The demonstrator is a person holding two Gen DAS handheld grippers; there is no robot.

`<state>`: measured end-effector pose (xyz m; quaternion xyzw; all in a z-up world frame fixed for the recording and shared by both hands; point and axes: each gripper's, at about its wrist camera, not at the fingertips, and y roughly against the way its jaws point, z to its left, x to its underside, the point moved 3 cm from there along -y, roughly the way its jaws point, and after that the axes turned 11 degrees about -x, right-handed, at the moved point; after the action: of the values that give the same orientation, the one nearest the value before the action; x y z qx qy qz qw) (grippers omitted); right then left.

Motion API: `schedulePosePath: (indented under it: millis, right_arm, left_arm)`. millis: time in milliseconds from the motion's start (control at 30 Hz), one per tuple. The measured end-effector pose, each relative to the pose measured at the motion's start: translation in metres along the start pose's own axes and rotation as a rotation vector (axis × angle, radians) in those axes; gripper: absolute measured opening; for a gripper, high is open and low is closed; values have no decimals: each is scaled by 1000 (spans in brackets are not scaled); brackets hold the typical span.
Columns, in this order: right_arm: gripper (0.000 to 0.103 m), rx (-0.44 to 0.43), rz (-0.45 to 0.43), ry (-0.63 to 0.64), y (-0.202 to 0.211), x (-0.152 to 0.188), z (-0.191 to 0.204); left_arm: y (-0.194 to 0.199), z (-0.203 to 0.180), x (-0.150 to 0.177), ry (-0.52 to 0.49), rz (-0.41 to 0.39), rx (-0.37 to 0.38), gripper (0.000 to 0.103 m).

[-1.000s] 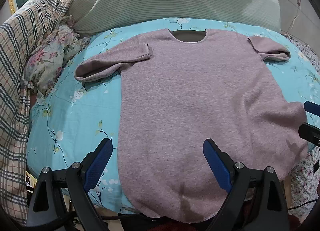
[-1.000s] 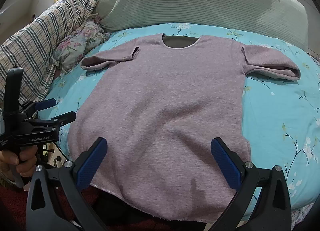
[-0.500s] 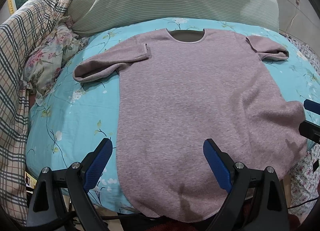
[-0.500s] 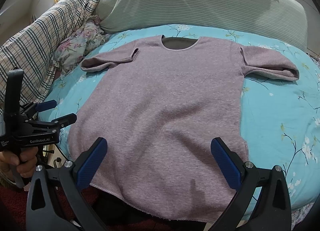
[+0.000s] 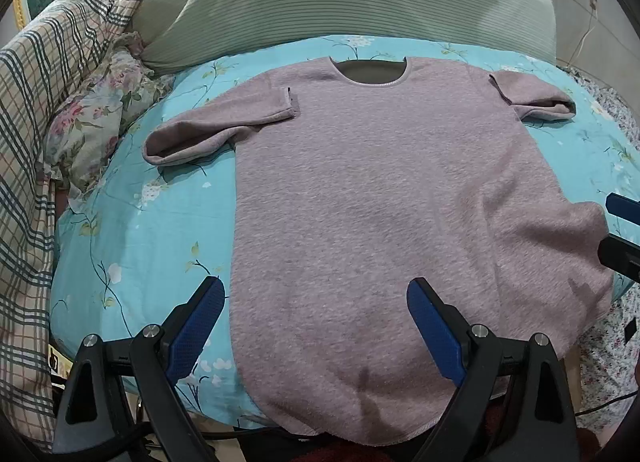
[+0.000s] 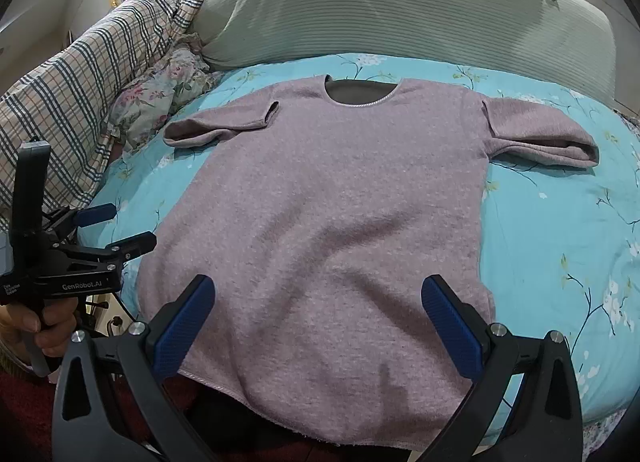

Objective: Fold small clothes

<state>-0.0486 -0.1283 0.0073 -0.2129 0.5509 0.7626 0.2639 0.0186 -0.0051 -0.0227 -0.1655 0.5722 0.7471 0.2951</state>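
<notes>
Two grippers hover wide open over the near edge of the bed (image 5: pixel 132 222), nothing pinched in either. The left gripper (image 5: pixel 316 322) has barely shifted in the last second, and the right gripper (image 6: pixel 320 322) matches it, so no fold has begun. The mauve top (image 5: pixel 380 202) lies spread flat on the blue floral sheet, neckline toward the striped bolster (image 5: pixel 340 2), hem spilling over the near edge, both sleeves out sideways. Likely first grab: a sleeve or a hem corner.

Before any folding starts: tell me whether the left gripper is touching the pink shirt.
Cannot tell. In the left wrist view the left gripper is open around the pink shirt hem, but neither view shows a clear gap or contact.
</notes>
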Motion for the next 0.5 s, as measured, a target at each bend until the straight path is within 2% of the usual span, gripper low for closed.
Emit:
schedulePosePath:
  millis: [500]
  right_arm:
    - [103, 0, -2, 6, -1, -2, 1]
  left_arm:
    - [-2, -1, -2, -1, -7, 10, 93]
